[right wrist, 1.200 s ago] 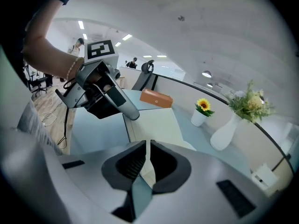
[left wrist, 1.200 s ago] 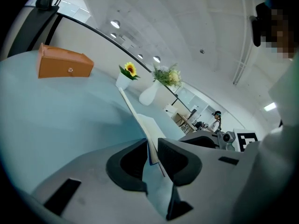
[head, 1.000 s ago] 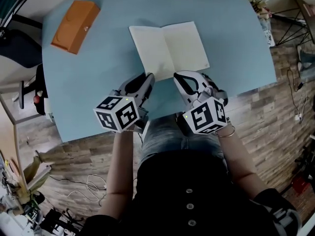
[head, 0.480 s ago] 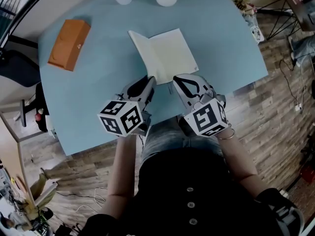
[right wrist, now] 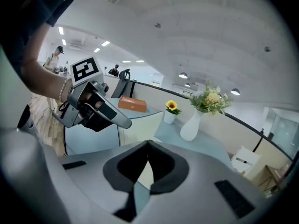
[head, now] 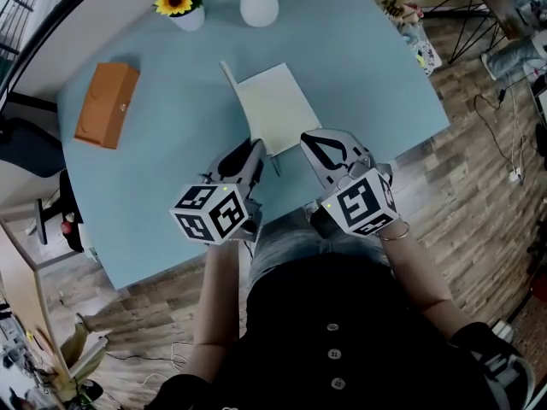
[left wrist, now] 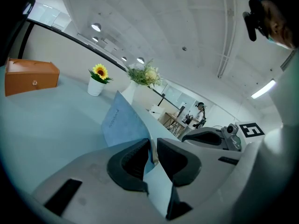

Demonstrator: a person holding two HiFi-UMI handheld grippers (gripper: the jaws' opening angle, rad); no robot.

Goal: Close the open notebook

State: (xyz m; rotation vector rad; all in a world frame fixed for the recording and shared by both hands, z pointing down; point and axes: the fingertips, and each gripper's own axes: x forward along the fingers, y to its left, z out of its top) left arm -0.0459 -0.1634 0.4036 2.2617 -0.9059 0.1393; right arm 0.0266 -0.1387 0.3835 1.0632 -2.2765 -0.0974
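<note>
On table [head: 171, 173], notebook [head: 278, 109] cover now raised.

An orange box [head: 106, 104] is lying on the blue table [head: 359, 75] at ten o'clock — a potted sunflower [head: 179, 5] and a white vase [head: 258, 5] are standing near twelve.

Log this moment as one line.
left gripper: shut on notebook | left cover: lifted, about upright | right gripper: shut, empty, by notebook's near edge | task: not yet closed
</note>
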